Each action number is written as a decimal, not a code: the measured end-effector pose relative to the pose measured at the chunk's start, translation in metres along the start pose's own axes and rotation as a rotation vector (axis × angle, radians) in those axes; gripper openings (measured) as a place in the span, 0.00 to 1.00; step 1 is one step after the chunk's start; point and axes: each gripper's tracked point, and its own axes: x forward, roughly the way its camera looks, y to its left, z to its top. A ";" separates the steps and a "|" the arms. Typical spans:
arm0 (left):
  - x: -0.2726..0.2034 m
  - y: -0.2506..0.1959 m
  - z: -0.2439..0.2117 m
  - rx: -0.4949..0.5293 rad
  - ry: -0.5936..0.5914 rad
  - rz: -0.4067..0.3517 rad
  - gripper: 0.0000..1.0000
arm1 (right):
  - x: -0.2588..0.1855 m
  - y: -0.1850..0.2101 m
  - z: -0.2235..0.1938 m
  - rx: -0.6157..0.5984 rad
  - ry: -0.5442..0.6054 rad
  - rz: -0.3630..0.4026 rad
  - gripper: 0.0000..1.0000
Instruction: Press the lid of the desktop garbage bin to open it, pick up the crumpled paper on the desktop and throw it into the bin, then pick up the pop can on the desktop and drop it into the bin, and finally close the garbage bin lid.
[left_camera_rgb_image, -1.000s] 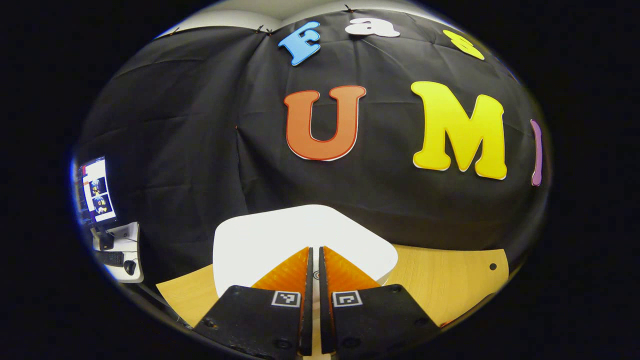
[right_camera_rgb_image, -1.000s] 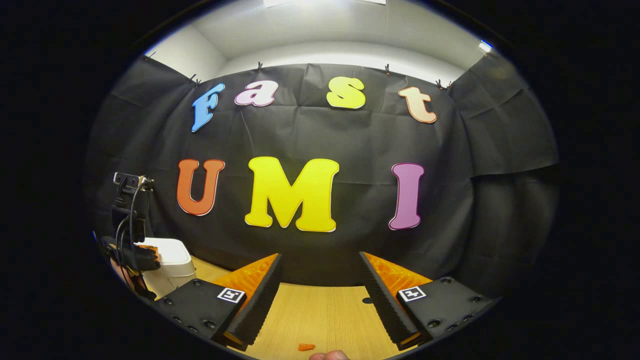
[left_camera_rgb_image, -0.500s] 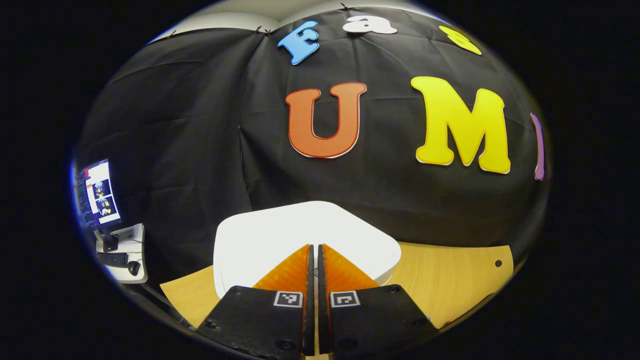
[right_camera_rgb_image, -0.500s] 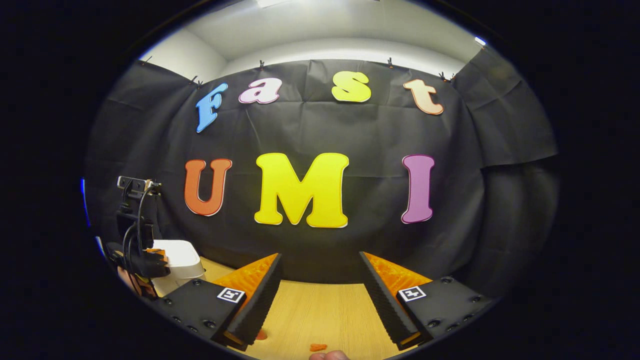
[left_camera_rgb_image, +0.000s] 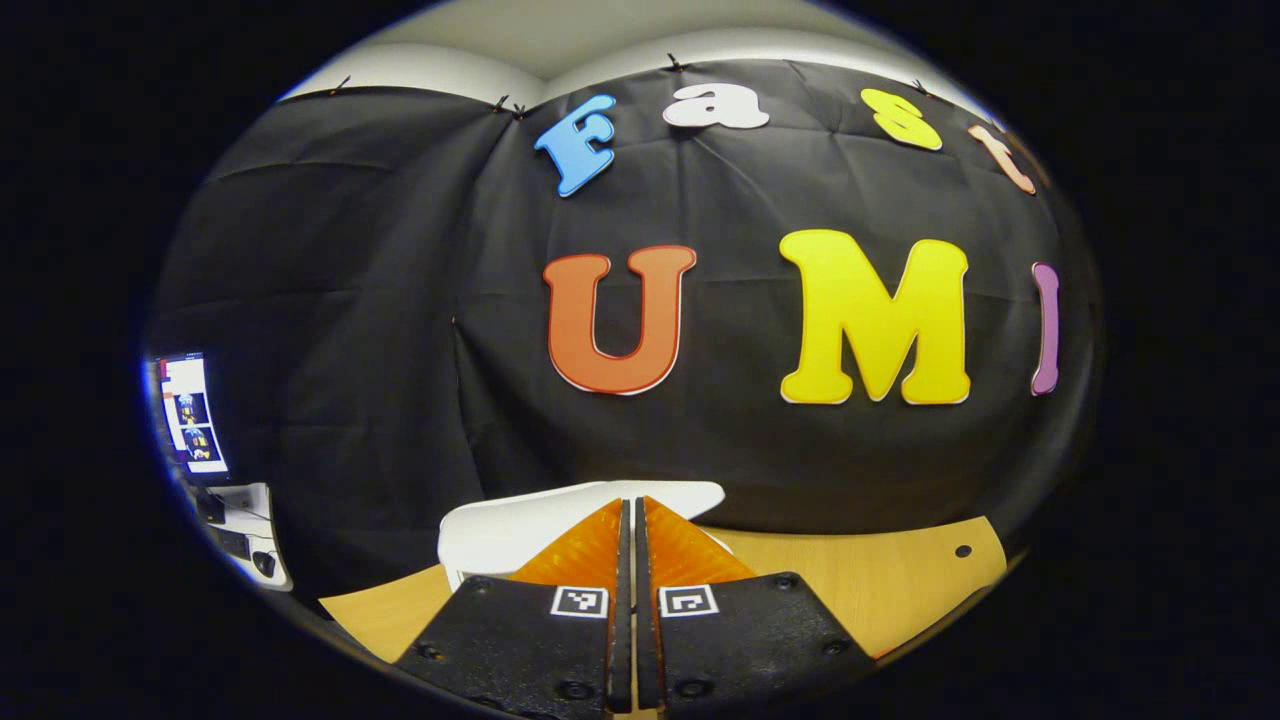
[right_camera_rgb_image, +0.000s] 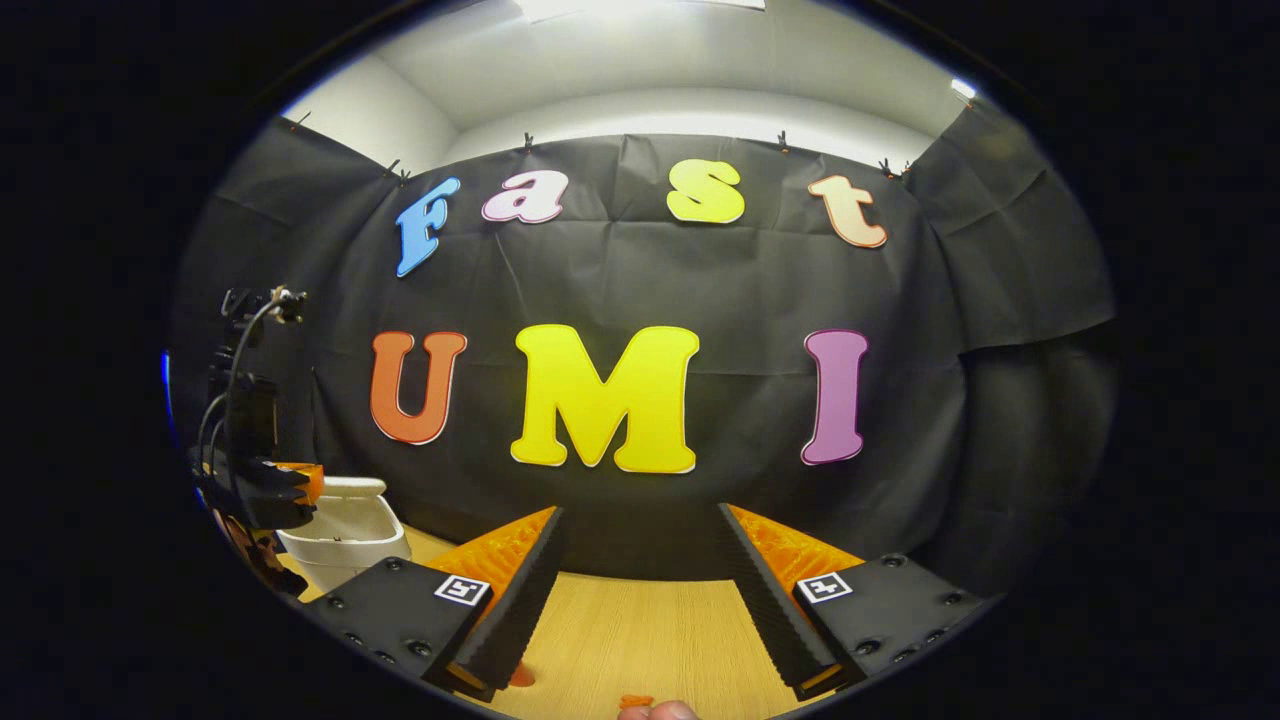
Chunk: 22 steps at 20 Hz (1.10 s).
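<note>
Left hand-held gripper closed, level above bin lid.

Your left gripper is covering the middle of the white bin, so you are not seeing inside it. In the right gripper view, two small orange bits are being cut by the lower edge, too small to identify.
</note>
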 end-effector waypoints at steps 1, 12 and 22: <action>-0.005 -0.002 0.009 -0.001 -0.012 -0.014 0.05 | -0.001 -0.002 0.002 0.003 -0.005 -0.006 0.95; -0.043 -0.027 0.037 -0.002 -0.081 -0.183 0.05 | -0.004 -0.005 -0.017 0.017 0.047 -0.003 0.93; -0.086 -0.081 0.038 0.023 -0.125 -0.407 0.47 | -0.019 -0.026 -0.067 -0.023 0.144 0.010 0.95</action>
